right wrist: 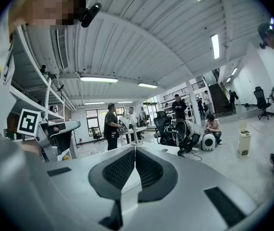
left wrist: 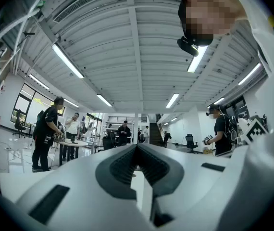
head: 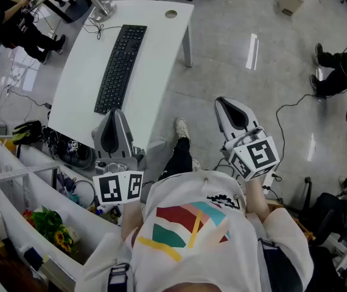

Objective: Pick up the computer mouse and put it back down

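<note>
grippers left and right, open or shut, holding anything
Left gripper: shut, jaws together, nothing between them.
Right gripper: shut, jaws together, nothing between them.

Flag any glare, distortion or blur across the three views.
Head view: sharp, with glare streaks on the glossy floor. Left gripper view: strong fisheye bending, dark corners, ceiling lights blown out. Right gripper view: same fisheye bending and dark corners.
</note>
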The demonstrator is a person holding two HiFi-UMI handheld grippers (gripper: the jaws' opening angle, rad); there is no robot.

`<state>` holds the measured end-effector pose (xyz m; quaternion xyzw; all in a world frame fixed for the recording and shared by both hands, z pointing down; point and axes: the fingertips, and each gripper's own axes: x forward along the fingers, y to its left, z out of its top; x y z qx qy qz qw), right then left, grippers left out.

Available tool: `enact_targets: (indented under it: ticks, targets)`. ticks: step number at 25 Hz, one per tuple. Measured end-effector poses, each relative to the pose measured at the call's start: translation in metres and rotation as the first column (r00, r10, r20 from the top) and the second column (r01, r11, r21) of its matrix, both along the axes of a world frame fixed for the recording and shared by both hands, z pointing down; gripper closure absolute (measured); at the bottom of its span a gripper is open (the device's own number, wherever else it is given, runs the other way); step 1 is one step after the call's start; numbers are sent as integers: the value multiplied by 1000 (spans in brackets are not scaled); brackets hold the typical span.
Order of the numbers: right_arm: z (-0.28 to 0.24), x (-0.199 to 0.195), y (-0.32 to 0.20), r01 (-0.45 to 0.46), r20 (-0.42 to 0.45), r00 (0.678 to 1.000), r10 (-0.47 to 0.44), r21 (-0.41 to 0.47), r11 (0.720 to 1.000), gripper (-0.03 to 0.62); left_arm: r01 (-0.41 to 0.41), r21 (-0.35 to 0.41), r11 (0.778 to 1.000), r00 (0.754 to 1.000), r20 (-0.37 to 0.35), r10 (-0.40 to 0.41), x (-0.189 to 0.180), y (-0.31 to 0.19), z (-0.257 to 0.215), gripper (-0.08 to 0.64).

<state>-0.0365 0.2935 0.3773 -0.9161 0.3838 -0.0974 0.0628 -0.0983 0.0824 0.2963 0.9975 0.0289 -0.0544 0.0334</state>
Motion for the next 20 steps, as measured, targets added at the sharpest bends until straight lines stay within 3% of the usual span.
enact_targets:
  ticks: [5,11,15,20]
  targets:
    - [0,62,-68,62,33,998,-62,-2,998,578,21,-6,1000,998,58,-21,58,-56,21,515]
    - [-27,137,-157,194,-22,980,-196,-69,979,578,107,-49,993,993,56,-105,121,-132,25,515]
    - [-43,174,-184,239,-47,969,-244,-84,967,578,125,-40,991,990,71,-122,157,-147,23,515]
    - [-32,200,-208,337,1,941,-339,-104,936,578,198,-33,980,978,81,-194,174,-148,16,515]
